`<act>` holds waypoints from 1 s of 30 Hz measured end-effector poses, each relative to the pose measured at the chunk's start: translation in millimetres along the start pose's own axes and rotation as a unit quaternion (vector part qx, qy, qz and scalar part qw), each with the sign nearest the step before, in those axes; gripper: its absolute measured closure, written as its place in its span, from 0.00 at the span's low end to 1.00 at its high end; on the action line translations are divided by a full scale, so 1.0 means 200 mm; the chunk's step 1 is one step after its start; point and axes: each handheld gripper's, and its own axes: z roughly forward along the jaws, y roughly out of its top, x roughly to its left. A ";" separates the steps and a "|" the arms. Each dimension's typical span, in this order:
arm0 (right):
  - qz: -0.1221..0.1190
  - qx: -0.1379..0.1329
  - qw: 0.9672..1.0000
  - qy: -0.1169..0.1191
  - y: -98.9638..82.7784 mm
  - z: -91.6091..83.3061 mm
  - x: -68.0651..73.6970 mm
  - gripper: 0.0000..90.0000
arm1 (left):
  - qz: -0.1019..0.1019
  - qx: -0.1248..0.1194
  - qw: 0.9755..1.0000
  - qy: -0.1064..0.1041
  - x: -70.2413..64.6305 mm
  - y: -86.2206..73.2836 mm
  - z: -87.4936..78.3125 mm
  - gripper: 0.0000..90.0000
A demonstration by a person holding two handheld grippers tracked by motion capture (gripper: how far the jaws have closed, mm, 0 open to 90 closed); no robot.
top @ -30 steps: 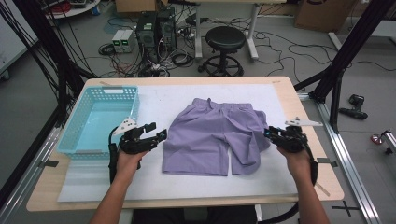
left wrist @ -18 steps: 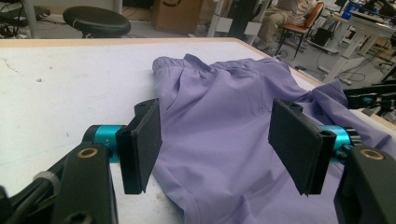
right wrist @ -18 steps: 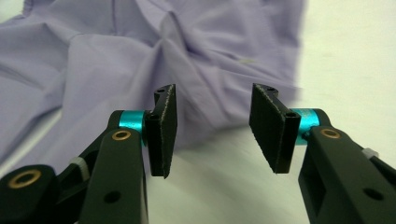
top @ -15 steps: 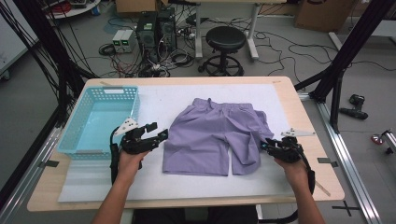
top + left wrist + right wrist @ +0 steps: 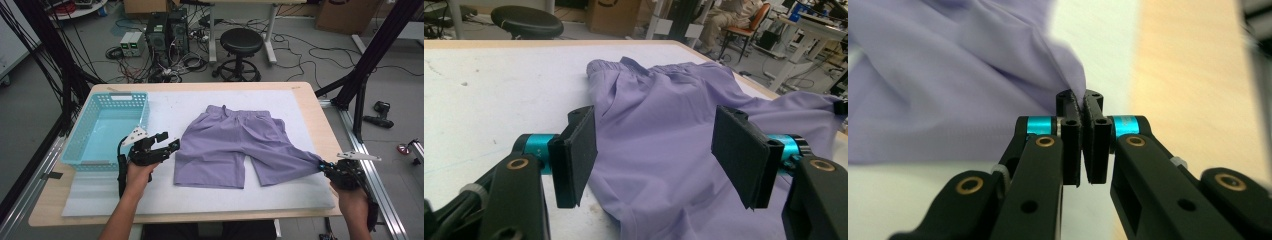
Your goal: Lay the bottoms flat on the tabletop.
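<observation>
The surface (image 5: 210, 227) carries a white mat (image 5: 200, 200). A blue basket (image 5: 107, 127) sits just behind the left claw (image 5: 167, 144). Purple shorts (image 5: 235, 145) lie between both claws. The left claw gapes wide, empty, beside one leg hem. The right claw (image 5: 322, 165) has just closed, pinching the other leg's corner, stretched toward it.

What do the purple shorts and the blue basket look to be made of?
Shorts: thin, soft woven fabric, matte lilac; it drapes in smooth folds and stretches to a point where the right tongs pinch it. Basket: likely moulded plastic, light blue, slightly glossy, with rigid slotted walls.
</observation>
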 end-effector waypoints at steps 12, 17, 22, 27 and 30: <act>-0.030 -0.073 0.997 0.019 -0.02 -0.02 0.08 0.68 | -0.003 0.003 1.000 0.004 0.01 0.00 0.00 0.39; -0.027 -0.102 0.993 -0.046 -0.01 -0.05 0.12 0.66 | -0.002 0.004 1.000 0.004 0.00 0.00 -0.02 0.39; -0.019 -0.113 0.993 0.018 -0.02 -0.06 0.12 0.71 | 0.002 0.001 1.000 0.003 -0.01 0.00 -0.04 0.39; -0.067 -0.097 0.989 0.088 -0.02 0.04 0.26 0.74 | 0.008 -0.004 1.000 0.000 -0.01 0.02 -0.04 0.38; -0.093 -0.081 0.984 0.131 -0.01 0.12 0.36 0.72 | 0.008 -0.007 1.000 0.003 -0.01 0.02 -0.04 0.35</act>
